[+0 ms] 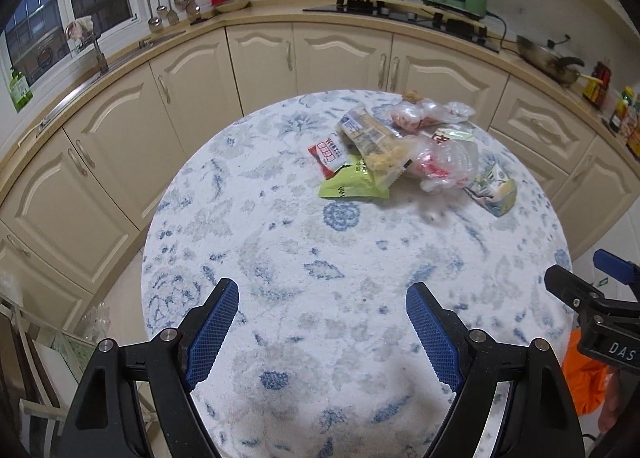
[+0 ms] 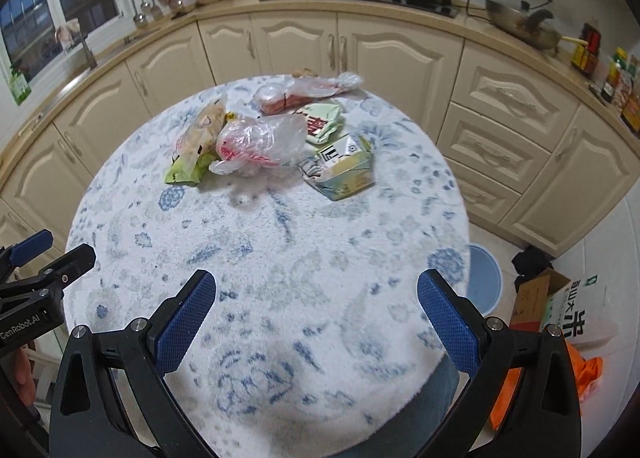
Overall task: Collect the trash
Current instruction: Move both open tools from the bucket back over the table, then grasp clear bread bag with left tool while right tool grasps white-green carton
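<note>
Trash heap (image 1: 404, 153) at far side of my round worktop (image 1: 320, 258): green wrapper (image 1: 354, 183), clear bags (image 2: 260, 141), crushed carton (image 2: 340, 173). My left hand-held gripper (image 1: 322, 322) and right hand-held gripper (image 2: 316, 322) gape wide, empty, nothing between them and the heap.

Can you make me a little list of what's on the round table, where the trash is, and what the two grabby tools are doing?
table: round table with white and blue flowery cloth
trash: one pile on the far side
pile: lime green snack packet, crumpled clear plastic bag with red print, squashed pale yellow-green drink carton
left tool: open, holding nothing
right tool: open, holding nothing
floor: round blue bin beside the table
</note>
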Demonstrator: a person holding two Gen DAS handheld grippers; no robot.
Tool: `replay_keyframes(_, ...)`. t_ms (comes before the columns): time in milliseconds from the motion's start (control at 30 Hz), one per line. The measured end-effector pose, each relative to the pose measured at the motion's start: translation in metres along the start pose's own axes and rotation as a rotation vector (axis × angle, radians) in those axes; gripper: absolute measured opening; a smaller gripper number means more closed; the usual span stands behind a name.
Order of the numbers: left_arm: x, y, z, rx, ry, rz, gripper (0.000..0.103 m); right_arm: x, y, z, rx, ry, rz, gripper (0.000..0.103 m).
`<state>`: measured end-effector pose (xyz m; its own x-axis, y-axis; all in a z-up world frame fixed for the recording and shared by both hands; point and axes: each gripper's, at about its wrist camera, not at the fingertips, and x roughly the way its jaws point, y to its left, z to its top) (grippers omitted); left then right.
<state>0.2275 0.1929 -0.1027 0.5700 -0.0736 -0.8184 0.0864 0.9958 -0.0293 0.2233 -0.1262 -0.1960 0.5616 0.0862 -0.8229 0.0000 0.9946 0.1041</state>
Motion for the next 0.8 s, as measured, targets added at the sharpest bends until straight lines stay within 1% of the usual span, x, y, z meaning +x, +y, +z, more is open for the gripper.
replay_keyframes(167, 0.023, 0.004, 0.012, -0.019, 0.022, -0.006, 0.083, 0.018, 0.003, 0.011, -0.011, 0.024, 0.000, 0.102)
replay_keyframes(333, 0.043, 0.005, 0.026, -0.037, 0.034, -0.019, 0.088, 0.046, -0.007, 0.032, 0.010, 0.048, -0.030, 0.102)
replay_keyframes(500, 0.071, 0.004, 0.053, -0.064, 0.053, -0.035, 0.088, 0.079, -0.018, 0.057, 0.019, 0.075, -0.082, 0.102)
replay_keyframes(600, 0.084, 0.001, 0.068, -0.070, 0.051, -0.038, 0.088, 0.103, -0.026, 0.071, 0.030, 0.091, -0.109, 0.102)
replay_keyframes(700, 0.098, -0.004, 0.085, -0.082, 0.048, -0.054, 0.088, 0.126, -0.025, 0.080, 0.018, 0.106, -0.118, 0.102)
replay_keyframes(733, 0.103, -0.005, 0.090, -0.099, 0.040, -0.046, 0.088, 0.132, -0.024, 0.082, 0.015, 0.117, -0.121, 0.102)
replay_keyframes(800, 0.114, -0.009, 0.101, -0.103, 0.043, -0.053, 0.089, 0.146, -0.021, 0.085, -0.002, 0.124, -0.121, 0.102)
